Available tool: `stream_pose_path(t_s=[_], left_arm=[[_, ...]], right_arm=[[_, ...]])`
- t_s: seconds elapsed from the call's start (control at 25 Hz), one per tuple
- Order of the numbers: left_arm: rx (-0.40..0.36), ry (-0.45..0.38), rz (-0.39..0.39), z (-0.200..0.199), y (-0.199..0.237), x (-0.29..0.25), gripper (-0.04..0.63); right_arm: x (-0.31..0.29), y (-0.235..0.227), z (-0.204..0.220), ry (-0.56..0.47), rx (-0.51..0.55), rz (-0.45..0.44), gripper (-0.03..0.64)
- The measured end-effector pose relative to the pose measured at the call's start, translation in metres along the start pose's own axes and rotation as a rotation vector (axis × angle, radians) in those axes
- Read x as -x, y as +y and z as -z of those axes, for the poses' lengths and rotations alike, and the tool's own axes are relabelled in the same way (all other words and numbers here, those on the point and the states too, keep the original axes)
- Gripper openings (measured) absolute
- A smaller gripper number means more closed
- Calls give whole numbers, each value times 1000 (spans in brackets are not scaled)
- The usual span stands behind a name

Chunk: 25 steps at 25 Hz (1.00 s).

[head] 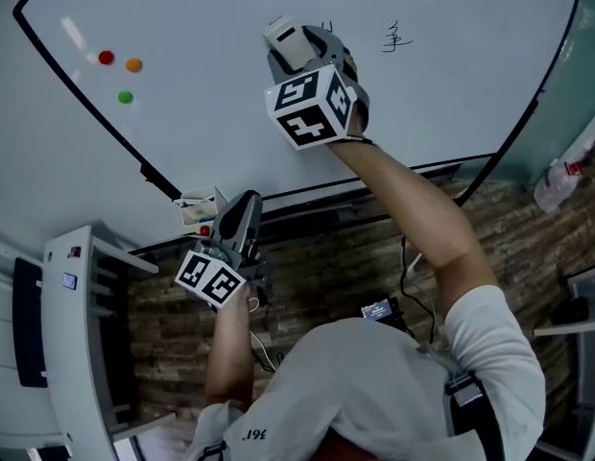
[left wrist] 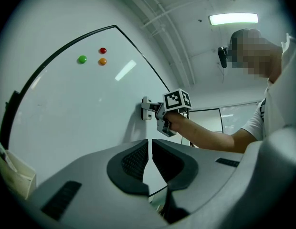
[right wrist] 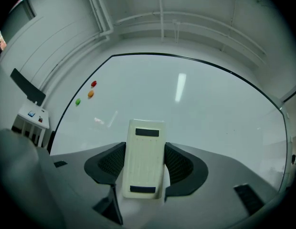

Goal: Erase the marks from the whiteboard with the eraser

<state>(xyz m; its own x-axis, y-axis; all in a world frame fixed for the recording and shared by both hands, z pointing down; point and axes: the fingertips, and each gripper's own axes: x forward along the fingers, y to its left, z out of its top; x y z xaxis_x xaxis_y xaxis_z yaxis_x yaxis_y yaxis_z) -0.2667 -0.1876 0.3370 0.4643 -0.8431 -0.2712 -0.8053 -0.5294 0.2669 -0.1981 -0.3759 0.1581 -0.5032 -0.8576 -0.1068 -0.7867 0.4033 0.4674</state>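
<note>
Right tool first: its jaws are clamped on the eraser, one pad on each long side, the pale back of the block facing the camera and sticking out ahead of the tips. In the left gripper view the eraser's felt side looks flat against the whiteboard, so I'd call this the wiping step, with the tool up and on the surface. The eraser sits in the upper middle of the board. A faint bit of writing peeks out just beside the tool's body. Off to its right stands a clearer handwritten mark, well apart from the block and not yet touched.

Left tool now: jaws pressed together with nothing between them, hanging low near the board's bottom rail, just by a small box at the lower corner. It looks idle, not in the job.

Further out, three little magnets, red, orange and green, cluster on the far left of the board. They are no part of the wipe.

What comes next, as I read it: a sideways sweep to the right with firm, even pressure, pad flat across the near scribble, then on to the darker mark. The grip has to stay tight, or the block could twist in the jaws as it drags.
</note>
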Motion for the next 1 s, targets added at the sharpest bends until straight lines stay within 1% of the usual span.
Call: stream_pose_path(t_s=[0.2, 0.36, 0.52, 0.72, 1.0], left_arm=[[1, -7, -26, -6, 16, 20, 19], [4, -8, -29, -8, 21, 29, 18], [6, -9, -33, -9, 23, 33, 18], [12, -7, -27, -7, 20, 33, 19], [17, 0, -19, -2, 15, 27, 19]], right_arm=[[-10, 35, -11, -5, -3, -21, 272], [-19, 51, -10, 15, 3, -10, 272], [-28, 53, -2, 45, 15, 24, 272], [-31, 51, -1, 63, 24, 59, 272], [-32, 45, 3, 83, 15, 59, 272]])
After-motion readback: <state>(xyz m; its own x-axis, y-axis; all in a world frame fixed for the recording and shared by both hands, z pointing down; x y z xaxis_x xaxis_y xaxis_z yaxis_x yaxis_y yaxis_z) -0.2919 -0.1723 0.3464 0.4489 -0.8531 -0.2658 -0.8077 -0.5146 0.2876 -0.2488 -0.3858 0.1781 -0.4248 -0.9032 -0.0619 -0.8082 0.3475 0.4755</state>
